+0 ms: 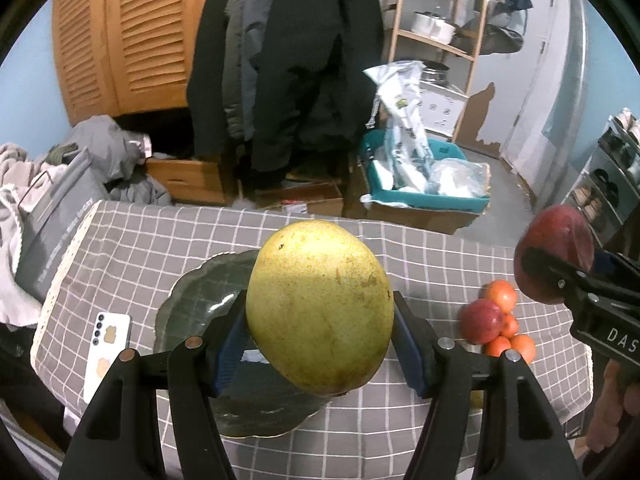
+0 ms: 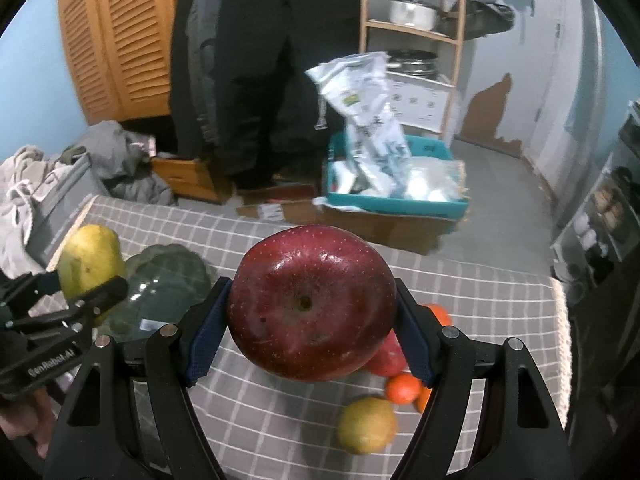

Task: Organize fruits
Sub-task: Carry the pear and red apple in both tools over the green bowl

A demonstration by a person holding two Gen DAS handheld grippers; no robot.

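Observation:
My left gripper (image 1: 320, 320) is shut on a large yellow-green pear (image 1: 320, 308) and holds it above a dark green glass plate (image 1: 192, 304). My right gripper (image 2: 312, 320) is shut on a dark red apple (image 2: 312, 304) above the checked tablecloth. The right gripper with the apple also shows in the left wrist view (image 1: 554, 256). The left gripper with the pear shows in the right wrist view (image 2: 90, 260), with the plate (image 2: 168, 284) beside it. A red apple (image 1: 480, 320), small oranges (image 1: 500, 294) and a second yellow pear (image 2: 366, 424) lie on the cloth.
A white phone (image 1: 106, 348) lies left of the plate. The grey checked tablecloth (image 1: 160, 240) covers the table. Beyond the far edge are a teal crate with bags (image 1: 420, 176), hanging coats, a wooden shelf and piled clothes at left.

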